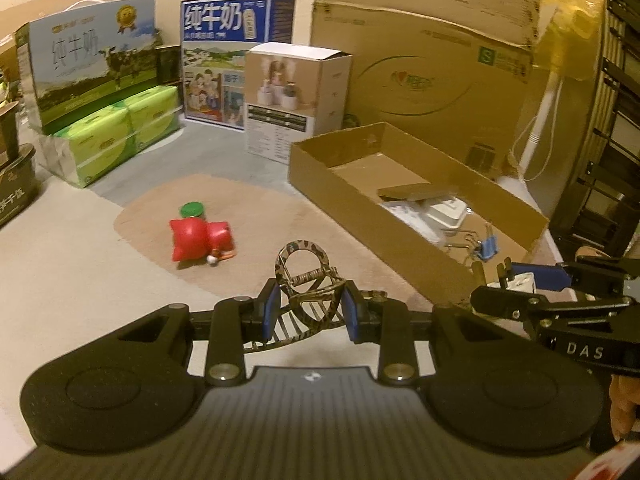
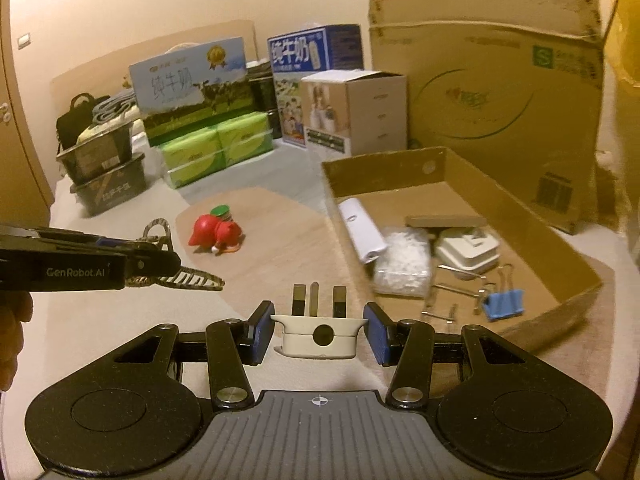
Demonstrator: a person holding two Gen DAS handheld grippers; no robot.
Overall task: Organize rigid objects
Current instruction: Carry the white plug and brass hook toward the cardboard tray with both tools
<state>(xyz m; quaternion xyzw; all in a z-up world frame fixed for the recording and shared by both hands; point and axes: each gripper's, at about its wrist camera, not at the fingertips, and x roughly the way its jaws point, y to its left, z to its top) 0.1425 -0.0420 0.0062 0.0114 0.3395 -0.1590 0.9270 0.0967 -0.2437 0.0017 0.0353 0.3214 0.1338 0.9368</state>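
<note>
We hold the left tool (image 1: 308, 314) clamped on a camouflage-patterned hair clip (image 1: 306, 276), its blue pads pressed to the clip's two sides and the clip's round loop sticking out ahead of the fingers. Our right tool (image 2: 318, 330) grips a white plug adapter (image 2: 319, 338) between its blue pads, the three metal prongs pointing forward and away from us. In the right wrist view the left tool comes in at nine o'clock with the striped clip showing in front of it; in the left wrist view the right tool sits at three o'clock with the adapter at its tip. Both held things hang above a tan mat (image 2: 272, 236) on a pale surface. A red toy (image 2: 218, 232) lies on that mat at about eleven o'clock from the adapter, with a green-lidded jar (image 2: 221, 212) touching its far side. At one o'clock from the adapter stands an open, shallow cardboard box (image 2: 520, 216), which already holds a white tube (image 2: 362, 232), a bag of small clear pieces (image 2: 404, 260), a white device (image 2: 468, 250), a blue binder clip (image 2: 504, 304) and some metal clips. Beyond, milk cartons (image 2: 188, 84), green tissue packs (image 2: 216, 148) and a large carton (image 2: 492, 80) line the wall.
</note>
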